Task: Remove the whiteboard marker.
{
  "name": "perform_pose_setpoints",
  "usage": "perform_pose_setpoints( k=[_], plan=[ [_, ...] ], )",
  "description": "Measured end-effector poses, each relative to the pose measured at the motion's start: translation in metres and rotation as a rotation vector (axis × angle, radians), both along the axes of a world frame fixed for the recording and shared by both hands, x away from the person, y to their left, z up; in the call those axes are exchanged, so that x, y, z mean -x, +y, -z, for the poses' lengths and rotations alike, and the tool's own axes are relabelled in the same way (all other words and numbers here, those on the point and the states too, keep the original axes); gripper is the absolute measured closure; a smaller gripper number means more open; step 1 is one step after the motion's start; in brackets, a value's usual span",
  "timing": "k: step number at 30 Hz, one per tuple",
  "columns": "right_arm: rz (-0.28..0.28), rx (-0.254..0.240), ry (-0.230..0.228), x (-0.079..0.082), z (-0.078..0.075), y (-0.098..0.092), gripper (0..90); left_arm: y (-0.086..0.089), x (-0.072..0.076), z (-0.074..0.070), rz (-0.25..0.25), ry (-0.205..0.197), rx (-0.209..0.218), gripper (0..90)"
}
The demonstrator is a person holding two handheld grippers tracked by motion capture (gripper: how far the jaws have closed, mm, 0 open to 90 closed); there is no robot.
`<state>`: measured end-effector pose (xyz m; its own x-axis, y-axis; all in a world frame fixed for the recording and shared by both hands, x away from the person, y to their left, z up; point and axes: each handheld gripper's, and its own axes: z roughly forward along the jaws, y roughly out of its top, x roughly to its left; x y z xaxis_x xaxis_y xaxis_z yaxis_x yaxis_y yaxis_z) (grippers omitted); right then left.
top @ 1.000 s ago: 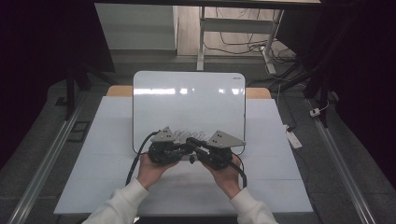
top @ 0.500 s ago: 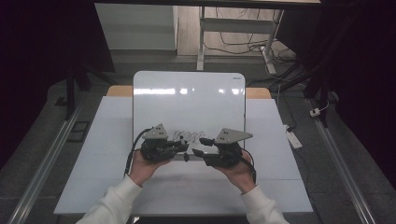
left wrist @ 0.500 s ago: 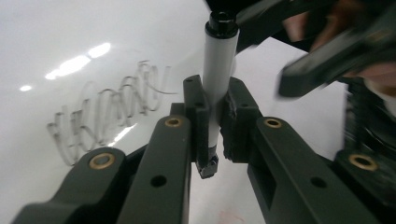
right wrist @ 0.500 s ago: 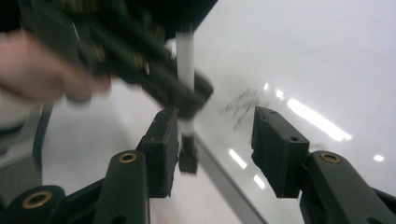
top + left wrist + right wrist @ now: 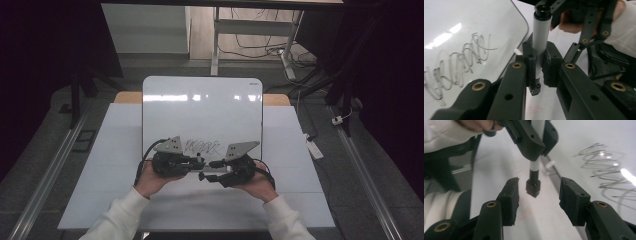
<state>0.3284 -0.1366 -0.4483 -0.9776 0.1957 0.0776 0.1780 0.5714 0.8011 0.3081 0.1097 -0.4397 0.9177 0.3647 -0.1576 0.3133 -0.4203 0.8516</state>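
Gripping one marker (image 5: 540, 40), left hand-held gripper (image 5: 539, 62); right hand-held gripper (image 5: 539, 197) gapes.

A white table (image 5: 105, 165) carries a scribbled-on whiteboard (image 5: 200, 110) lying flat across its middle.

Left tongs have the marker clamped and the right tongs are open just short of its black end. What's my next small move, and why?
Probably ease the right tongs forward around the marker's black end, then close. Their jaws have just been opening and stand apart with the end ahead of them, untouched, while the left tongs clamp the white barrel beside the scribbled whiteboard.
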Motion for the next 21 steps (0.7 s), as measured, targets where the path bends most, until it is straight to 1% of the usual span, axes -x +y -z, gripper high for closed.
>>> perform_pose_setpoints(
  k=[1, 2, 3, 4, 5, 6, 7, 8, 9, 10, 11, 12, 13, 14, 16, 17, 18, 21],
  plan=[
    [-0.01, 0.005, 0.003, 0.0, 0.001, 0.0, 49.5, -0.001, 0.0, 0.0, 0.014, 0.002, 0.0, 80.9],
    [-0.01, 0.005, 0.003, 0.0, 0.001, 0.0, 49.5, -0.001, 0.0, 0.0, 0.014, 0.002, 0.0, 80.9],
    [-0.02, 0.013, 0.007, -0.001, 0.002, 0.001, 49.5, -0.003, 0.001, 0.001, 0.03, 0.003, -0.001, 80.9],
    [-0.057, 0.026, 0.022, -0.002, 0.005, 0.003, 50.3, -0.004, 0.001, 0.001, 0.043, 0.006, -0.002, 80.9],
    [-0.057, 0.026, 0.022, -0.002, 0.005, 0.003, 50.3, -0.004, 0.001, 0.001, 0.056, 0.008, -0.004, 80.9],
    [-0.092, 0.034, 0.034, -0.002, 0.006, 0.004, 53.3, -0.005, 0.001, 0.002, 0.08, 0.015, -0.003, 80.9],
    [-0.092, 0.034, 0.034, -0.002, 0.006, 0.004, 53.3, -0.005, 0.001, 0.002, 0.08, 0.015, -0.003, 80.9],
    [-0.12, 0.041, 0.046, -0.002, 0.008, 0.005, 55.9, -0.006, 0.001, 0.002, 0.099, 0.023, 0.002, 80.9],
    [-0.12, 0.041, 0.046, -0.002, 0.008, 0.005, 55.9, -0.006, 0.001, 0.002, 0.111, 0.026, 0.004, 80.9],
    [-0.134, 0.045, 0.049, -0.002, 0.008, 0.006, 57.2, -0.007, 0.001, 0.002, 0.123, 0.029, 0.006, 80.9],
    [-0.163, 0.06, 0.058, -0.001, 0.01, 0.009, 59.4, -0.007, 0.001, 0.003, 0.136, 0.035, 0.01, 80.9],
    [-0.179, 0.069, 0.061, 0.0, 0.011, 0.01, 60.6, -0.008, 0.001, 0.003, 0.157, 0.047, 0.018, 80.9],
    [-0.179, 0.069, 0.061, 0.0, 0.011, 0.01, 60.6, -0.008, 0.001, 0.003, 0.157, 0.047, 0.018, 80.9],
    [-0.202, 0.082, 0.061, 0.001, 0.013, 0.013, 63.7, -0.008, 0.0, 0.003, 0.169, 0.05, 0.019, 80.9],
    [-0.218, 0.084, 0.065, 0.002, 0.013, 0.014, 68.5, -0.01, 0.0, 0.004, 0.193, 0.057, 0.015, 80.9],
    [-0.218, 0.084, 0.065, 0.002, 0.013, 0.014, 68.5, -0.01, 0.0, 0.004, 0.193, 0.057, 0.015, 80.9],
    [-0.232, 0.089, 0.072, 0.002, 0.014, 0.015, 72.4, -0.01, 0.001, 0.004, 0.198, 0.057, 0.012, 80.9],
    [-0.244, 0.095, 0.076, 0.003, 0.014, 0.016, 73.6, -0.011, 0.0, 0.005, 0.207, 0.066, 0.01, 80.9]
  ],
)
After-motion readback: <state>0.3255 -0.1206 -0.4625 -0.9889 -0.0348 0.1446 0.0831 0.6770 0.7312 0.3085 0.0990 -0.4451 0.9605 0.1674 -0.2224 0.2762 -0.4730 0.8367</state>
